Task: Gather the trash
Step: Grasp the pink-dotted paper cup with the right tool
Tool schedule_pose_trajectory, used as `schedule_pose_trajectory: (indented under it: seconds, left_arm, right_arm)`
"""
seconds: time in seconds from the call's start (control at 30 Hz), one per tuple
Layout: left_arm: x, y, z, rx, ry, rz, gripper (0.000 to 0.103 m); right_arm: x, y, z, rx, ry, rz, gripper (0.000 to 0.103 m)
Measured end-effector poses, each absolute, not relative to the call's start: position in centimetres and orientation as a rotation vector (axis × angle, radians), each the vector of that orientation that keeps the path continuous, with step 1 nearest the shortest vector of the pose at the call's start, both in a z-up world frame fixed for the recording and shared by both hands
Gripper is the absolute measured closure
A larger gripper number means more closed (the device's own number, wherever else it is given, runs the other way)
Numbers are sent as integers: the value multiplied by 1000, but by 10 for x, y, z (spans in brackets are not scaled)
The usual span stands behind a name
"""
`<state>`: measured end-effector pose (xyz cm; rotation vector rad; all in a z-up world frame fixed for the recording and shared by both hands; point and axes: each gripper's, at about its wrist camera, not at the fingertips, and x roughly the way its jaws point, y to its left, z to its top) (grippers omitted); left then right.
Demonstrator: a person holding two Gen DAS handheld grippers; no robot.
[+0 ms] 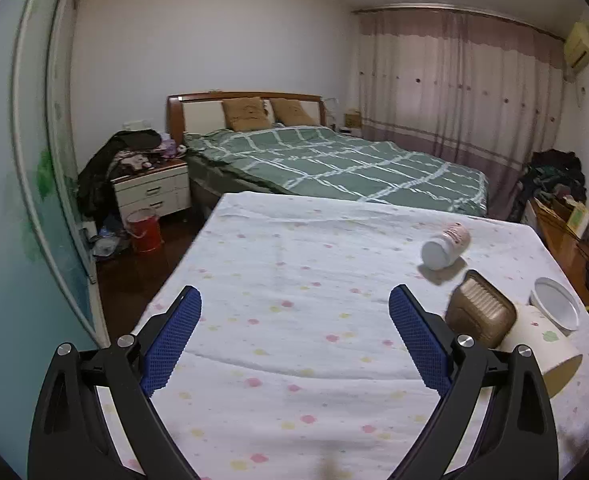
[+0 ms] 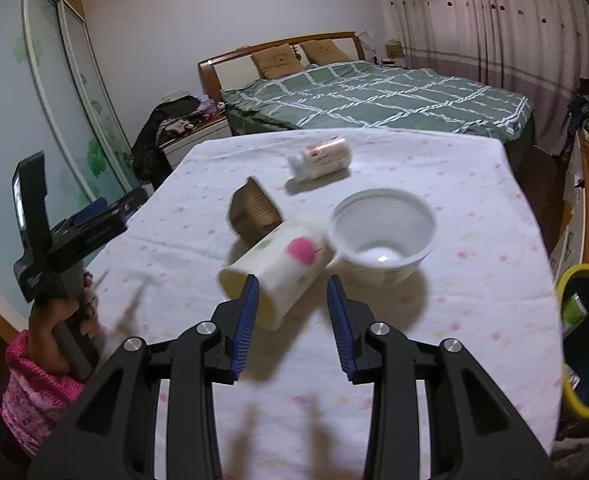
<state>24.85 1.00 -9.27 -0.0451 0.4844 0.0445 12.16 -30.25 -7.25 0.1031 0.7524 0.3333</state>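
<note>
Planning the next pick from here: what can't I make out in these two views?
- Yellow-rimmed bin, right wrist view: frame edge crops it; contents unclear.
- White paper cup printed with fruit: blurred; whether the right tool touches it is unclear.
- Brown ribbed plastic tray, left wrist view: its base hides behind the cup.

we see the surface (image 2: 434, 184) under a soft matt cloth with faint coloured dots. the paper cup (image 2: 278, 268) looks matt, the white bowl (image 2: 382, 232) smooth glossy plastic, the brown ribbed container (image 2: 254, 210) dull plastic, the white bottle (image 2: 322, 158) smooth plastic. our right tool (image 2: 293, 316) has textured blue rubbery pads (image 2: 246, 320), matt black plastic arms and shiny metal bolts.
</note>
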Motion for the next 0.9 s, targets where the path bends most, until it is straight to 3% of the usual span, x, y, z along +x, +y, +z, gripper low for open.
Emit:
schedule_pose_trajectory:
  seconds: [0.37,0.43,0.5,0.67,0.9]
  left_arm:
    - [240,7,-94,-37,480,29,7]
    - [239,7,-93,-36,480,26,7]
    - [239,6,-93,-36,482,24,7]
    - [237,4,-92,-33,482,21,7]
    - [237,3,-92,-31,485,21,7]
  right_arm:
    - [140,-277,-95,100,796,265,69]
    - [142,-276,-97,108,798,254,74]
    - [142,-277,-97,104,795,235,88]
    - [140,-280,-94,102,791,242,98]
    - [123,-287,-77,123,756,281,99]
